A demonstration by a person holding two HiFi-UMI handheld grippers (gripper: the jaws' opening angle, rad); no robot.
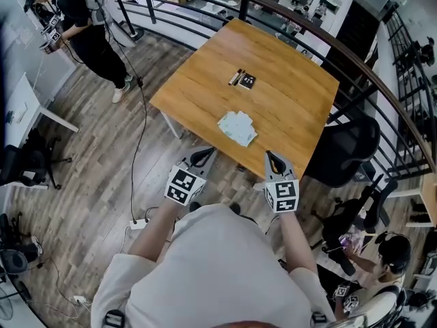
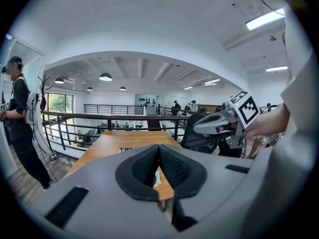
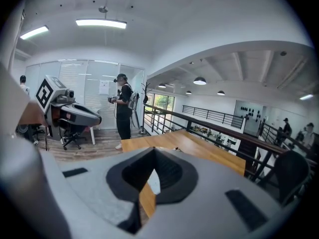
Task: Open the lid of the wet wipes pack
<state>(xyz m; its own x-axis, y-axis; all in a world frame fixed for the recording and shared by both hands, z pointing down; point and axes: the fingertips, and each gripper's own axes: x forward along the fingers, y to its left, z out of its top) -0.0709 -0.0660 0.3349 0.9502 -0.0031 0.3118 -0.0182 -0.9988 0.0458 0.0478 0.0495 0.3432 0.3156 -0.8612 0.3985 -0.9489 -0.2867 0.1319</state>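
Observation:
The wet wipes pack (image 1: 237, 128), pale and flat, lies near the front edge of the wooden table (image 1: 287, 108). Both grippers hover short of that edge, off the table and apart from the pack. My left gripper (image 1: 203, 156) is shut with nothing in it, and so is my right gripper (image 1: 274, 160). In the left gripper view the shut jaws (image 2: 159, 148) point at the table, and a sliver of the pack (image 2: 156, 179) shows below them. The right gripper view shows its closed jaws (image 3: 154, 152) with the pack (image 3: 153, 181) just beyond.
A small black item (image 1: 243, 80) lies mid-table. A black office chair (image 1: 345, 145) stands at the table's right, and a dark railing (image 1: 273, 12) curves behind it. One person (image 1: 82, 26) stands far left, another (image 1: 392, 251) sits lower right. A power strip (image 1: 138, 224) lies on the floor.

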